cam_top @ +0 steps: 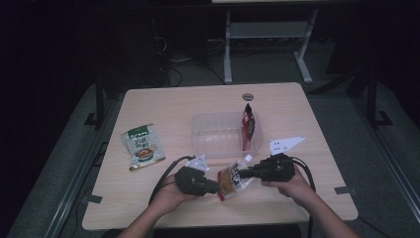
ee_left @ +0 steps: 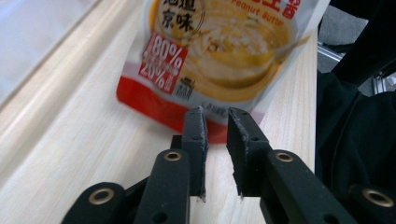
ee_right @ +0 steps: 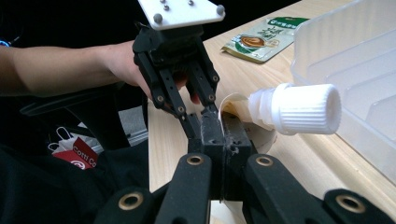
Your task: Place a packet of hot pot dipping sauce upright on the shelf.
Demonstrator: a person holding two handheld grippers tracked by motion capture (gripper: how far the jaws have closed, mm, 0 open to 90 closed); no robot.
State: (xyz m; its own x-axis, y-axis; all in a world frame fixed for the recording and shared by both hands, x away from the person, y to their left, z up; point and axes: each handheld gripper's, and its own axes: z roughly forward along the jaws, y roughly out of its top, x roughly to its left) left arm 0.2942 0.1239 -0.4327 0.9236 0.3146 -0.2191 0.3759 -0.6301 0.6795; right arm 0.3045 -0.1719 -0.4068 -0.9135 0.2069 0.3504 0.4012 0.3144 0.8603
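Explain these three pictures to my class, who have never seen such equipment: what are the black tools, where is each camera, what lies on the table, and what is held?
A person holds a hand-operated two-jaw gripper in each hand. One camera looks down from above; one rides on each gripper, looking along its jaws. On the wooden table lie a green sauce packet and a clear plastic tray with a red packet standing inside. The right gripper is shut on the top of a spouted peanut butter pouch, near its white cap. The left gripper is slightly open at the pouch's bottom edge, not pinching it.
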